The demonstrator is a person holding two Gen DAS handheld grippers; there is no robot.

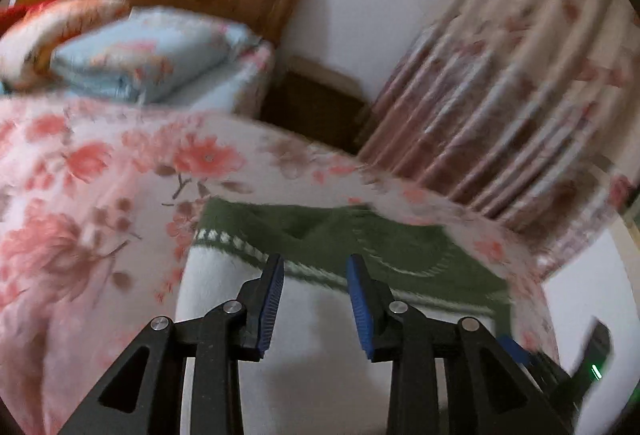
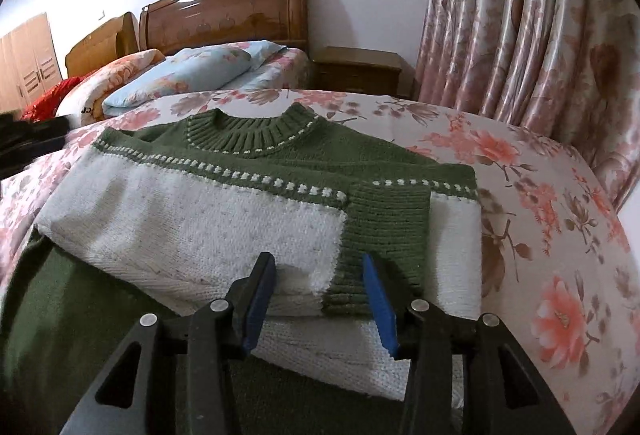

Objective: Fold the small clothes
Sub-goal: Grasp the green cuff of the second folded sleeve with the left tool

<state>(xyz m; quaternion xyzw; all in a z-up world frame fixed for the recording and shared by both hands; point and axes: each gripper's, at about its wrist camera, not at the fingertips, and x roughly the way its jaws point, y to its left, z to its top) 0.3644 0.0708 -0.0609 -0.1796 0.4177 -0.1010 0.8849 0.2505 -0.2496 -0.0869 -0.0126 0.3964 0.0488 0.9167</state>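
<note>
Sweater (image 2: 224,219) lies beyond right gripper (image 2: 320,267), parted, empty; left gripper (image 1: 316,267) seemingly likewise.

clear: bedspread (image 2: 532,203) right of your sweater (image 2: 224,219) lay bare | blocked: pillows (image 2: 192,71) and headboard (image 2: 228,11) stood behind; curtain (image 2: 532,35) hung at right

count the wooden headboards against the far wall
2: the larger headboard stands behind the blue pillow; the smaller headboard is to its left. More may be hidden.
</note>
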